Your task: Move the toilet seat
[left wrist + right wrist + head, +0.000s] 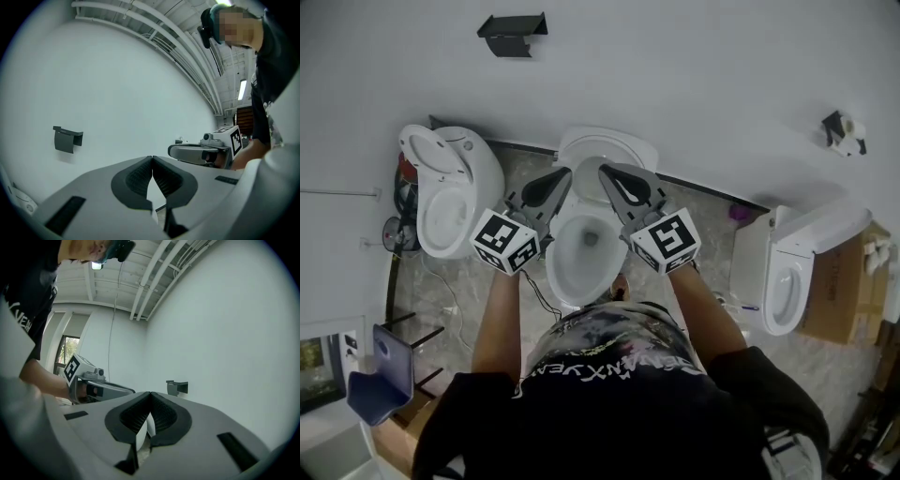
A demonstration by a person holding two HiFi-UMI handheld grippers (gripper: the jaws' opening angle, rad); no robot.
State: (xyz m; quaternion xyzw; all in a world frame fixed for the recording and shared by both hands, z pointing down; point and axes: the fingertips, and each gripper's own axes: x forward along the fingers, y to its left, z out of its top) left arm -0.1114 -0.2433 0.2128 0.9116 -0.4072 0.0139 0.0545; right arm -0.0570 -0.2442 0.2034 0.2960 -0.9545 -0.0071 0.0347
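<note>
Below the head camera, over the middle bowl (565, 281), the left gripper (566, 173) and the right gripper (602, 170) are held level and side by side. Each claw is seen fully closed, pad against pad, with nothing gripped. Just past their tips, at twelve o'clock, the toilet seat (623, 148) is raised against the wall (694, 75); contact cannot be judged. A second toilet (455, 202) is seen at nine o'clock and a third toilet (783, 272) at three. Farthest off, a dark bracket (514, 35) is fixed to the wall at eleven.
</note>
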